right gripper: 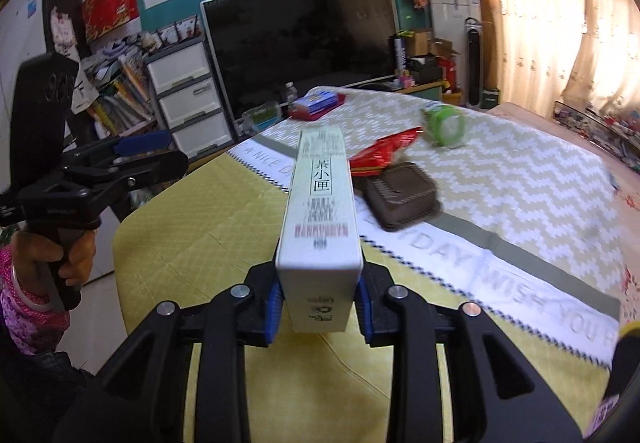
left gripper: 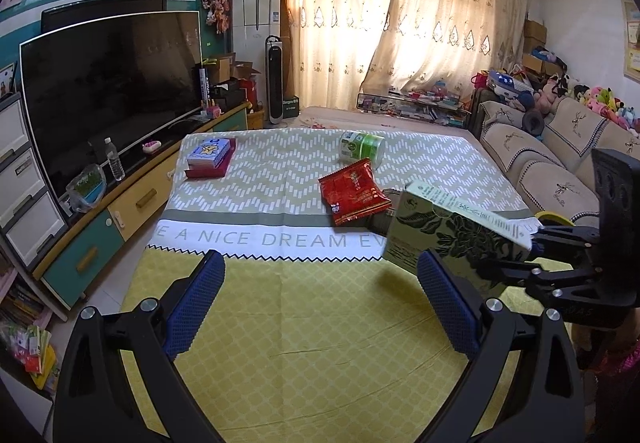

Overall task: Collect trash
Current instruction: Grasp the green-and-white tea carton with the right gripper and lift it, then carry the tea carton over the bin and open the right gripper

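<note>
Green tea box point(right gripper: 320, 227) clamped in right gripper point(right gripper: 320, 307); left gripper point(left gripper: 320, 307) fingers apart

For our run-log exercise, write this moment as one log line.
right hand-held gripper: shut on pale green rectangular tea box | left hand-held gripper: open, empty | red foil snack packet: on table

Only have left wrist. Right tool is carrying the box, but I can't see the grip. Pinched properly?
Observer: Yes. The right tool is shut on the box, with a blue pad flat on each wide side, at the near end.
Operator: Dark thing behind the red packet?
Observer: A brown square container lying on the cloth. The red packet touches its far edge.
</note>
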Demonstrator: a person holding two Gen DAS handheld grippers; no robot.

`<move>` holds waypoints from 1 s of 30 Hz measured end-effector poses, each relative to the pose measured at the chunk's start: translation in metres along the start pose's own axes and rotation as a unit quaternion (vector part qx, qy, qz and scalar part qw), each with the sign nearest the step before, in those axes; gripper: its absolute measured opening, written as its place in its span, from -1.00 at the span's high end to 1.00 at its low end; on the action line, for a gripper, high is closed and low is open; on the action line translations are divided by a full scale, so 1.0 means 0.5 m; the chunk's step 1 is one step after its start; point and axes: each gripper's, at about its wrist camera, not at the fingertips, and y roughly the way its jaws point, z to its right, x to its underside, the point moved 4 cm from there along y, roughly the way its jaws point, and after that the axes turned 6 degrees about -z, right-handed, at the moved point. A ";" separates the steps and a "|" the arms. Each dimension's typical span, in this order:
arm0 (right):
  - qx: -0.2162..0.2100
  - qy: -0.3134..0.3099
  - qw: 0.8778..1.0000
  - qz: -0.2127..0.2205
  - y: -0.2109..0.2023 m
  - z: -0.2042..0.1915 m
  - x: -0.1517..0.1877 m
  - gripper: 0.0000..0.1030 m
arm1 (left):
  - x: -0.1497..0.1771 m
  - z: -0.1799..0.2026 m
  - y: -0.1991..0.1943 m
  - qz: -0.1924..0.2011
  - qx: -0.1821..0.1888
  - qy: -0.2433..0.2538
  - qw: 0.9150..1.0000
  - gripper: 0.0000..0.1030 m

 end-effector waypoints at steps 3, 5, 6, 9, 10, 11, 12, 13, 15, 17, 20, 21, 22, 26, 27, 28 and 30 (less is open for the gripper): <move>0.025 0.025 0.999 0.018 -0.036 0.039 0.017 0.45 | -0.003 0.016 0.009 -0.006 0.007 0.002 1.000 -0.85; 0.037 0.047 0.998 0.030 -0.061 0.069 0.029 0.45 | -0.006 0.029 0.016 -0.009 0.010 0.005 1.000 -0.85; 0.045 0.060 0.997 0.037 -0.077 0.088 0.037 0.45 | -0.007 0.037 0.020 -0.011 0.011 0.009 1.000 -0.85; 0.060 0.091 0.993 0.054 -0.119 0.134 0.061 0.45 | -0.014 0.058 0.033 -0.014 0.015 0.017 1.000 -0.85; 0.065 0.098 0.991 0.057 -0.130 0.146 0.067 0.45 | -0.015 0.065 0.036 -0.014 0.017 0.019 1.000 -0.85; 0.070 0.104 0.990 0.061 -0.142 0.158 0.074 0.45 | -0.017 0.074 0.040 -0.016 0.020 0.021 0.999 -0.85; 0.080 0.110 0.988 0.067 -0.158 0.170 0.081 0.45 | -0.019 0.081 0.044 -0.017 0.023 0.023 0.999 -0.85; 0.089 0.117 0.986 0.073 -0.175 0.183 0.088 0.45 | -0.020 0.087 0.048 -0.018 0.025 0.025 0.999 -0.85; 0.109 0.130 0.982 0.085 -0.202 0.207 0.100 0.45 | -0.024 0.103 0.055 -0.020 0.029 0.031 0.999 -0.85; 0.132 0.149 0.976 0.093 -0.226 0.237 0.111 0.45 | -0.028 0.117 0.058 -0.019 0.032 0.037 0.999 -0.85; 0.186 0.190 0.959 0.101 -0.269 0.297 0.143 0.45 | -0.036 0.134 0.062 -0.018 0.036 0.044 0.998 -0.85; 0.208 0.207 0.951 0.100 -0.282 0.322 0.157 0.45 | -0.037 0.138 0.063 -0.019 0.037 0.046 0.998 -0.85; 0.229 0.222 0.943 0.097 -0.292 0.344 0.169 0.45 | -0.037 0.141 0.066 -0.020 0.037 0.047 0.998 -0.85; 0.304 0.267 0.912 0.073 -0.310 0.420 0.222 0.43 | -0.039 0.150 0.080 -0.026 0.039 0.052 0.998 -0.85; 0.314 0.274 0.907 0.069 -0.310 0.433 0.233 0.40 | -0.038 0.151 0.084 -0.028 0.040 0.053 0.997 -0.85; 0.325 0.281 0.900 0.067 -0.311 0.446 0.243 0.37 | -0.038 0.152 0.088 -0.029 0.040 0.054 0.997 -0.85; 0.347 0.289 0.890 0.060 -0.308 0.462 0.256 0.07 | -0.038 0.156 0.095 -0.031 0.040 0.056 0.997 -0.85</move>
